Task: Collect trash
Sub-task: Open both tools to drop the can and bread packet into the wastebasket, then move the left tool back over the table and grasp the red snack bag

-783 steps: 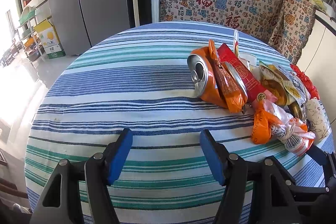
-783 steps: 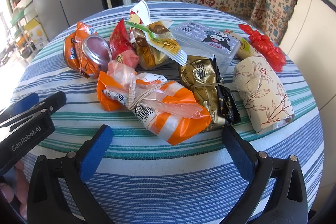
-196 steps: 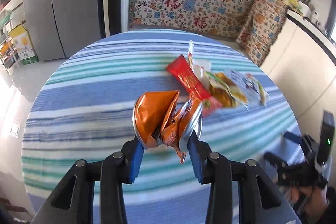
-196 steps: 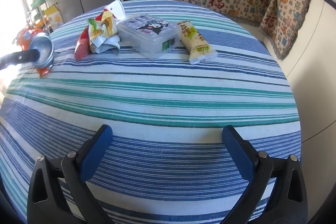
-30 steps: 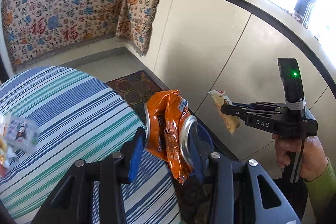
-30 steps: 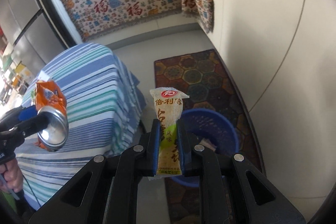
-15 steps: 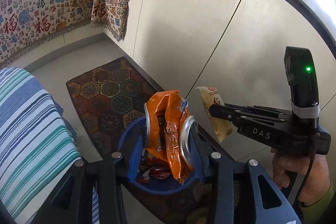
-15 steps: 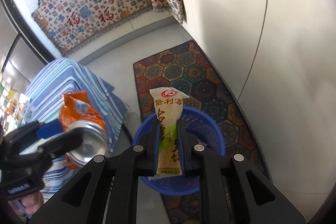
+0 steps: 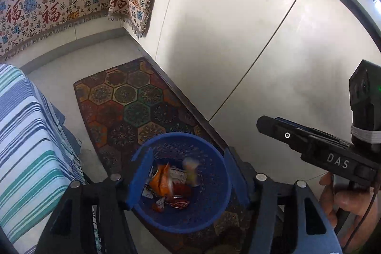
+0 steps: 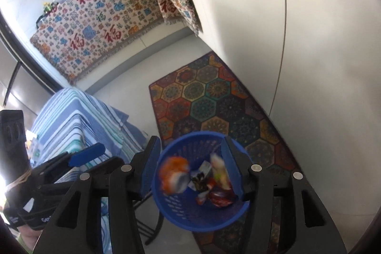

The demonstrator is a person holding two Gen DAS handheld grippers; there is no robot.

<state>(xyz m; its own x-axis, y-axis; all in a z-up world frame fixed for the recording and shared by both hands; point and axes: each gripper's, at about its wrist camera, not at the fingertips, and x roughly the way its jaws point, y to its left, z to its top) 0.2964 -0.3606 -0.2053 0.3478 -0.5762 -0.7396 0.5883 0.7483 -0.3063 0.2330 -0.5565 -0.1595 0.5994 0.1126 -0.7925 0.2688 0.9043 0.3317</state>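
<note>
A blue plastic bin stands on the floor below both grippers; it also shows in the right wrist view. My left gripper is open and empty above it. The crushed orange can and wrapper are falling into the bin, blurred in the right wrist view. My right gripper is open and empty. The yellow-white snack packet drops, blurred, into the bin, also seen in the left wrist view. Other wrappers lie in the bin.
The striped tablecloth table is at the left, also in the right wrist view. A patterned rug lies under the bin. White cabinet fronts stand at the right. The right gripper's body is at the right.
Both grippers have opened over the bin. The orange can with wrapper and the snack packet have left the jaws and are falling into the bin.
</note>
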